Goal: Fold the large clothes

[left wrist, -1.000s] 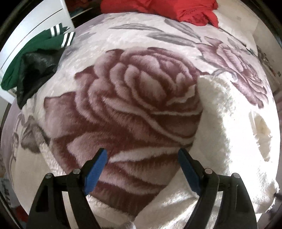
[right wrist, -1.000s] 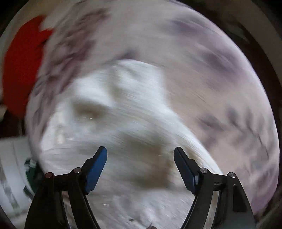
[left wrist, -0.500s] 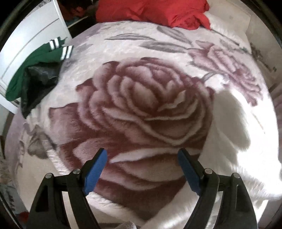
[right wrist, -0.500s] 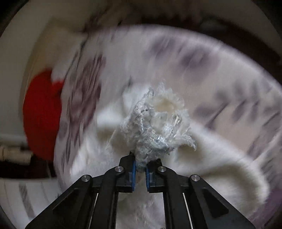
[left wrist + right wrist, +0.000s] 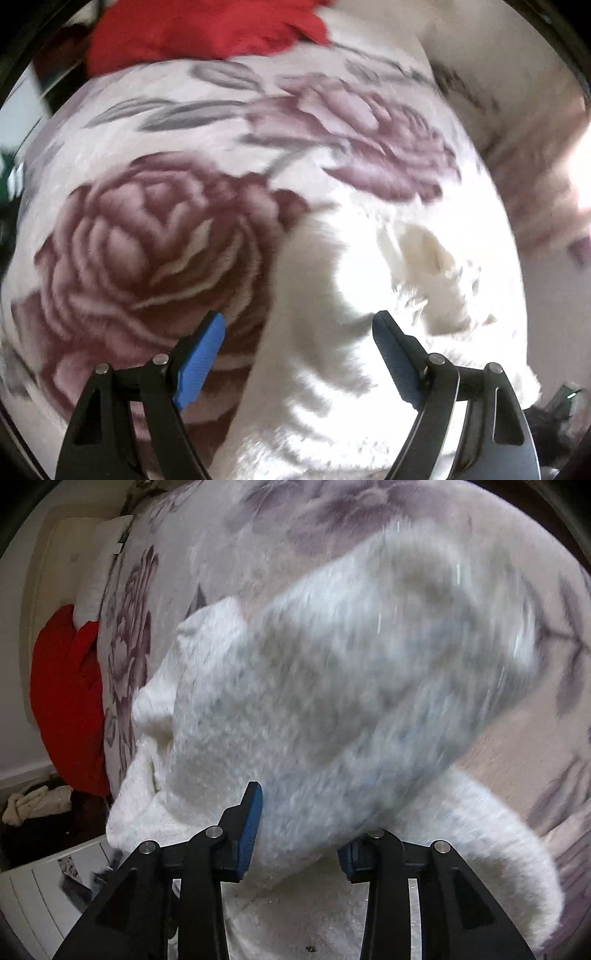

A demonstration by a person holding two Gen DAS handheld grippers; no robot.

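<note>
A fluffy white garment [image 5: 325, 369] lies on a bed covered by a rose-print blanket [image 5: 155, 243]. My left gripper [image 5: 297, 354] is open and empty above the garment's left edge. In the right wrist view a thick fold of the white garment [image 5: 332, 701] hangs between the jaws of my right gripper [image 5: 301, 834], which stand partly open around it. The fold is blurred and hides the right fingertip.
A red garment [image 5: 207, 29] lies at the far end of the bed, also in the right wrist view [image 5: 66, 701]. A white cabinet [image 5: 44, 893] stands beside the bed at lower left, with dark and cream clothes [image 5: 33, 805] near it.
My right gripper was open, shut on a tuft of the white garment, and now stands partly open with a thick fold between its jaws. My left gripper moved right, over the garment.
</note>
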